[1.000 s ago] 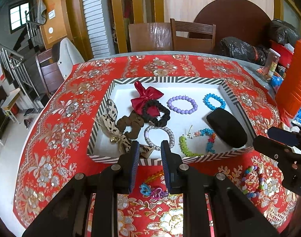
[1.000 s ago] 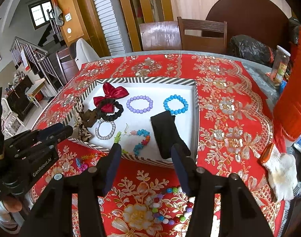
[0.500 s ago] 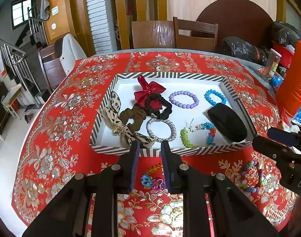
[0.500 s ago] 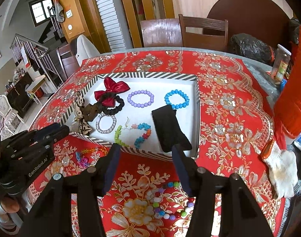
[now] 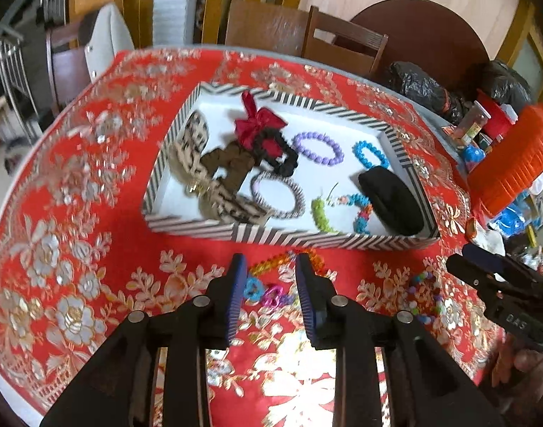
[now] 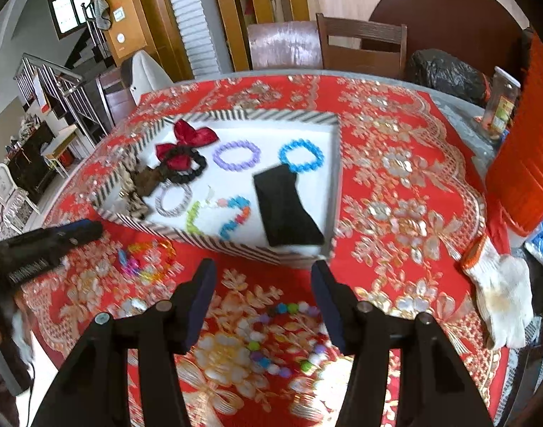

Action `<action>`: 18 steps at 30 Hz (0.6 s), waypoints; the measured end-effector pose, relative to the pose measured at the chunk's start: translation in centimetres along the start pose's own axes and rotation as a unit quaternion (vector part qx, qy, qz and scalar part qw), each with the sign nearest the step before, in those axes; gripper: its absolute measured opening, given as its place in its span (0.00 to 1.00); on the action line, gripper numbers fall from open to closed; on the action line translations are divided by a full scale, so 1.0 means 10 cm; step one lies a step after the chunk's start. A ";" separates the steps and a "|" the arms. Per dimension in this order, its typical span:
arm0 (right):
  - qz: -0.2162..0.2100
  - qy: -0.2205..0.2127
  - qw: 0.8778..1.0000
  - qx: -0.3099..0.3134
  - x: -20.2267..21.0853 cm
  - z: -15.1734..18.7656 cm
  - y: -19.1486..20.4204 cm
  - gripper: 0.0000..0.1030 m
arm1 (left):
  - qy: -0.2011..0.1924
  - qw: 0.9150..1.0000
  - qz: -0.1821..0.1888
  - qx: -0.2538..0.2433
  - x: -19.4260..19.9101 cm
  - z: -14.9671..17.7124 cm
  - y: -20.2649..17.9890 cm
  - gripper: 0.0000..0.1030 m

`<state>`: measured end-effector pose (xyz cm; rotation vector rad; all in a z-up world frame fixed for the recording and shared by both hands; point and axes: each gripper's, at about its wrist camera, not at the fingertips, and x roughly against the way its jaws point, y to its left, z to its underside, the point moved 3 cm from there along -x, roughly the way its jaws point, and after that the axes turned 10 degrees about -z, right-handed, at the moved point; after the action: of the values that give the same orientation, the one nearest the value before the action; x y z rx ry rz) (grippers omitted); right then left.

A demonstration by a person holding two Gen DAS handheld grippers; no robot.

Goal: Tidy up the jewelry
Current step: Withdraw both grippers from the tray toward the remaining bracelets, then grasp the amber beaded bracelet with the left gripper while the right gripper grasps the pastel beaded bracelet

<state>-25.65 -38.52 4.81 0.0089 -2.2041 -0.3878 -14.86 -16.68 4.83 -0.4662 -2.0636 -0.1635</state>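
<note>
On the red tablecloth (image 5: 104,249) at six o'clock of the striped tray (image 5: 328,240), the left gripper (image 5: 269,267) is opening over a bright bracelet (image 5: 271,286); the right gripper (image 6: 262,277) hangs spread above a beaded bracelet (image 6: 282,334).

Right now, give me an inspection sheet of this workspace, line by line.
Surface: round table under a red floral cloth.
Job's things: striped tray holds bows, scrunchies, purple bracelet, blue bracelet, black pouch; a colourful charm bracelet and a pom-pom bead bracelet lie on the cloth outside it.
Clutter: white glove, orange container, black bags.
Grippers: left gripper opening over the charm bracelet, nothing gripped; right gripper open above the bead bracelet.
Cables: nothing seen.
Surroundings: chairs, staircase, wooden doors.
</note>
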 end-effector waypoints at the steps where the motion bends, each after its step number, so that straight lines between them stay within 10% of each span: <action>1: 0.002 0.004 1.000 -0.002 0.00 0.02 -0.04 0.57 | 0.005 1.000 0.002 0.003 -0.02 0.01 0.03 0.24; 18: 0.028 0.067 0.997 0.004 -0.38 0.29 -0.41 0.56 | 0.045 0.998 0.011 -0.035 -0.54 -0.02 -0.02 0.31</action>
<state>-26.07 -41.07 -0.86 -0.0212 -2.0687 -0.3372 -12.30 -18.30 0.31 -0.5148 -1.9692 -0.2395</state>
